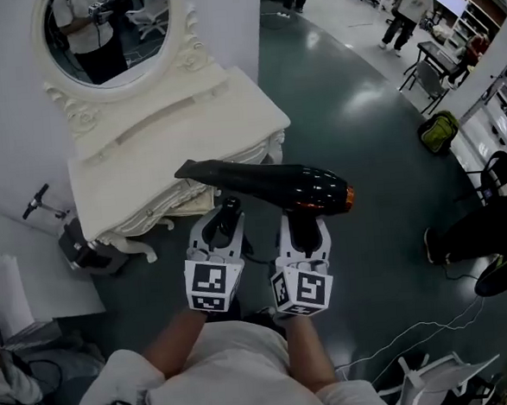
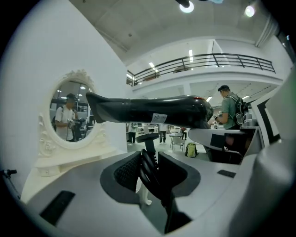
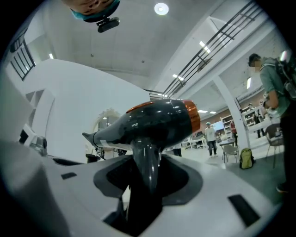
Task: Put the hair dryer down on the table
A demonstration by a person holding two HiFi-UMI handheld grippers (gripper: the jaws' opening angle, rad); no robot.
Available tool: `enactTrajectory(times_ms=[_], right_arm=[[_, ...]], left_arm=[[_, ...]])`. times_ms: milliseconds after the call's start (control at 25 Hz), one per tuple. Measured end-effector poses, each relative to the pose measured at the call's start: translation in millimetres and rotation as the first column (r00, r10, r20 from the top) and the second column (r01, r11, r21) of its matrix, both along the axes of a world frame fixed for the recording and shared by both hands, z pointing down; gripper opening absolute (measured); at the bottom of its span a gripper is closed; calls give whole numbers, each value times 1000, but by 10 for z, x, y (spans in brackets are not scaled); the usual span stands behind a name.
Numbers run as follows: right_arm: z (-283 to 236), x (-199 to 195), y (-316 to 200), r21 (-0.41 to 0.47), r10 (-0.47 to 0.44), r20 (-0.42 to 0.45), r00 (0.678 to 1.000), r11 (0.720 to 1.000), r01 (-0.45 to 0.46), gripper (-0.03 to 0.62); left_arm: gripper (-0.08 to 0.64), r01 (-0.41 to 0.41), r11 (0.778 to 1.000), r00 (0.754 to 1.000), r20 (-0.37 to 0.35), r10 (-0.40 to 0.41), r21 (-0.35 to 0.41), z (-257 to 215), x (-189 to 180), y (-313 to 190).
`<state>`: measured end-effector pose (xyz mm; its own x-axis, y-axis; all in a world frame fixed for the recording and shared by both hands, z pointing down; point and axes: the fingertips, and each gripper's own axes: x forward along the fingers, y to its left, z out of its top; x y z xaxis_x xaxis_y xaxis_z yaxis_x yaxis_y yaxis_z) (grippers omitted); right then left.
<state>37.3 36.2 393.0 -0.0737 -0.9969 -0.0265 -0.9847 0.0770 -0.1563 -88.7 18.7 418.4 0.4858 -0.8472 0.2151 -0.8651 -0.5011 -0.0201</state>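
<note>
A black hair dryer (image 1: pixel 269 183) with an orange rear band hangs level in the air just in front of the white dressing table (image 1: pixel 171 134), nozzle pointing left. My right gripper (image 1: pixel 300 224) is shut on its handle, which stands between the jaws in the right gripper view, under the hair dryer's body (image 3: pixel 152 122). My left gripper (image 1: pixel 226 215), beside it on the left, is shut on the dryer's bundled black cord (image 2: pixel 148 166). In the left gripper view the hair dryer (image 2: pixel 148 110) crosses above the jaws. Nothing lies on the table top.
An oval mirror (image 1: pixel 107 34) stands at the back of the table. A dark bag (image 1: pixel 83 248) sits on the floor at the table's left. A green backpack (image 1: pixel 439 131), chairs (image 1: pixel 498 171) and several people (image 1: pixel 408 5) are to the right. A white chair (image 1: pixel 430 380) and a floor cable lie near right.
</note>
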Motion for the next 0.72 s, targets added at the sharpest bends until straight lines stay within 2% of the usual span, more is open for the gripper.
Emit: enactTrajectory(times_ms=[240,400,720], right_arm=[[142,-317,-322,-47,-71,-5,997,996,71,189],[191,-589,-693,-60,-85,-32,996,995,83,189],[316,-756,-1108,-102,-92,-32,995,991,88,189]], left_arm=[[117,71,997,997,11,-71,-40,119,-324,-217],[117,77,996,997,-9,-77,-47,185,-577,-565],[117,89,992,996,-17,-90,-85,305,-788,-924]])
